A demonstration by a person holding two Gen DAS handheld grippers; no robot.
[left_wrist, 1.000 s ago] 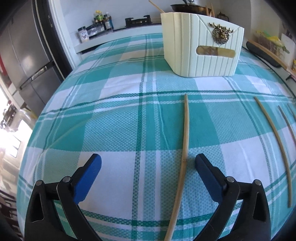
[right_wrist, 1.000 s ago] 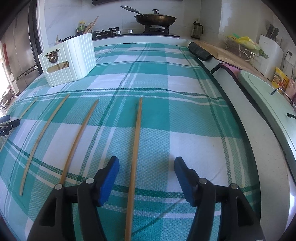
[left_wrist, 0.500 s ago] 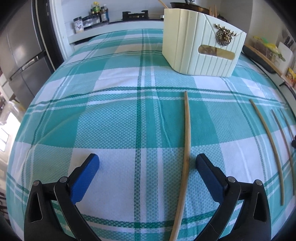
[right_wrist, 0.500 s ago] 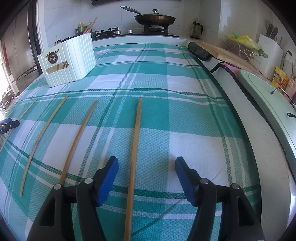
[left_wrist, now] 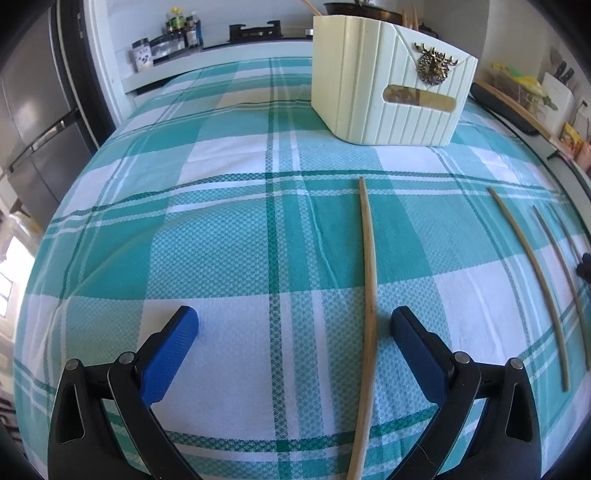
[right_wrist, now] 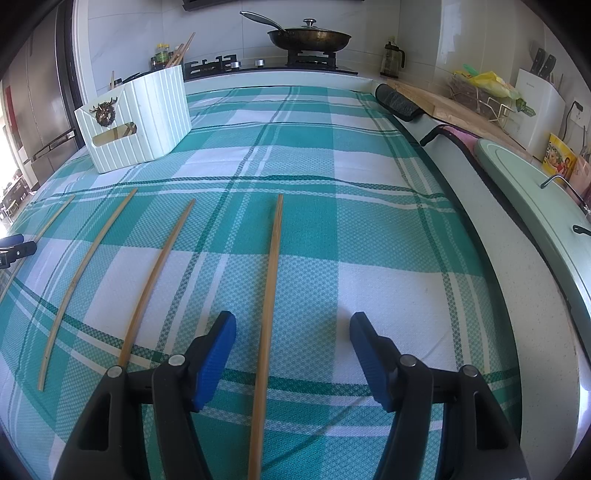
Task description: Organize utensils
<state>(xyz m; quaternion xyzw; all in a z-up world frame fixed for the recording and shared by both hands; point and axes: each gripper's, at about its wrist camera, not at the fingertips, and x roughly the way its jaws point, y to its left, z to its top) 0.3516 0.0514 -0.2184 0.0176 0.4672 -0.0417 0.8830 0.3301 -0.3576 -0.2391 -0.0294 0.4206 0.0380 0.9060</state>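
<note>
Several long bamboo chopsticks lie side by side on a teal checked tablecloth (left_wrist: 221,229). My left gripper (left_wrist: 295,328) is open, low over the cloth, with the leftmost chopstick (left_wrist: 369,280) between its jaws, close to the right pad. My right gripper (right_wrist: 293,330) is open with the rightmost chopstick (right_wrist: 271,280) between its jaws, nearer the left pad. Two more chopsticks (right_wrist: 159,277) (right_wrist: 88,266) lie to its left. A cream ribbed utensil box (left_wrist: 391,92) with a deer emblem stands at the far side, also in the right wrist view (right_wrist: 136,118), holding some chopsticks.
A stove with a frying pan (right_wrist: 310,37) is behind the counter. A green sink cover (right_wrist: 535,206) and a cutting board (right_wrist: 461,110) lie on the right. A fridge (left_wrist: 33,110) stands to the left. Spice jars (left_wrist: 173,33) sit at the back.
My left gripper has shifted slightly forward and right, bringing the leftmost chopstick closer to its right pad. The right gripper has barely moved. Both stay open.
</note>
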